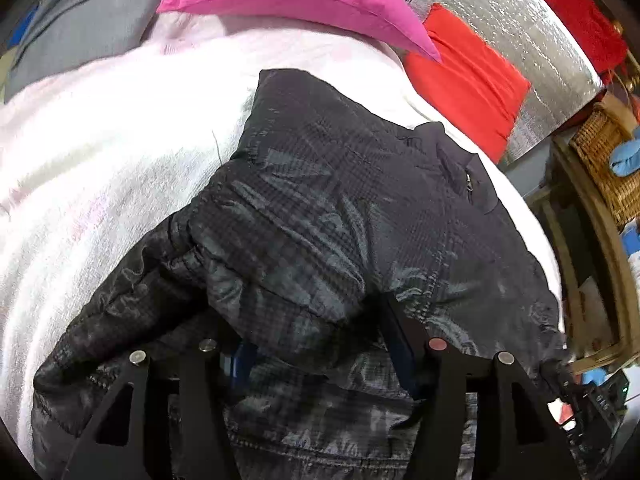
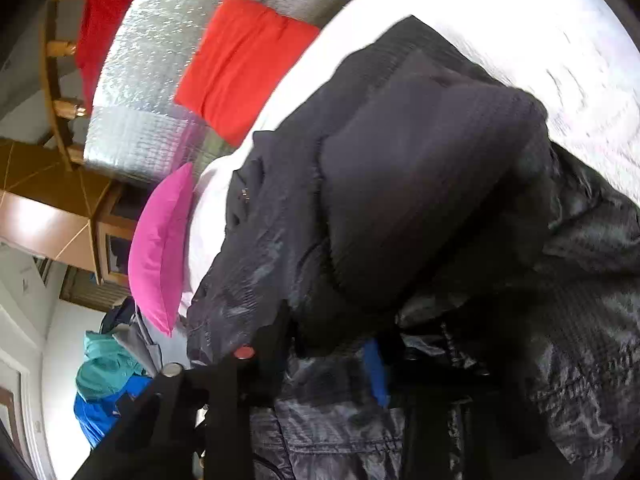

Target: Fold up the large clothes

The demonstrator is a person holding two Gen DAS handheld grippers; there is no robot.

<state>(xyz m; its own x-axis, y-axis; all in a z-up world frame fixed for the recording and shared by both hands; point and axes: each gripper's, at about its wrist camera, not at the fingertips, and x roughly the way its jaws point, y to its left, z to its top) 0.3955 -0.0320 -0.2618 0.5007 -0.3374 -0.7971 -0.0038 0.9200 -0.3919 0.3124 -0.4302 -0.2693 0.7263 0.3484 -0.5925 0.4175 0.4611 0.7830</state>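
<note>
Both tongs, left (image 1: 320,344) and right (image 2: 320,356), stand half-spread in jacket (image 1: 340,200) cloth, grip unclear; its bulk stretches ahead on the bed (image 1: 100,160), equally near both.

Both wrist views close over one jacket (image 1: 320,200)

The left gripper (image 1: 320,344) is matte black, built from flat angular arms with triangular cut-outs. Round pivot pins sit along its upper edge: three silver and one dull red, the red one just beside the right-hand finger. The inner faces of the fingers carry blue pads (image 1: 240,360).

The right gripper (image 2: 324,356) has the same black arms, with a silver pin and a red pin side by side and a blue pad (image 2: 376,372) on one finger.
</note>
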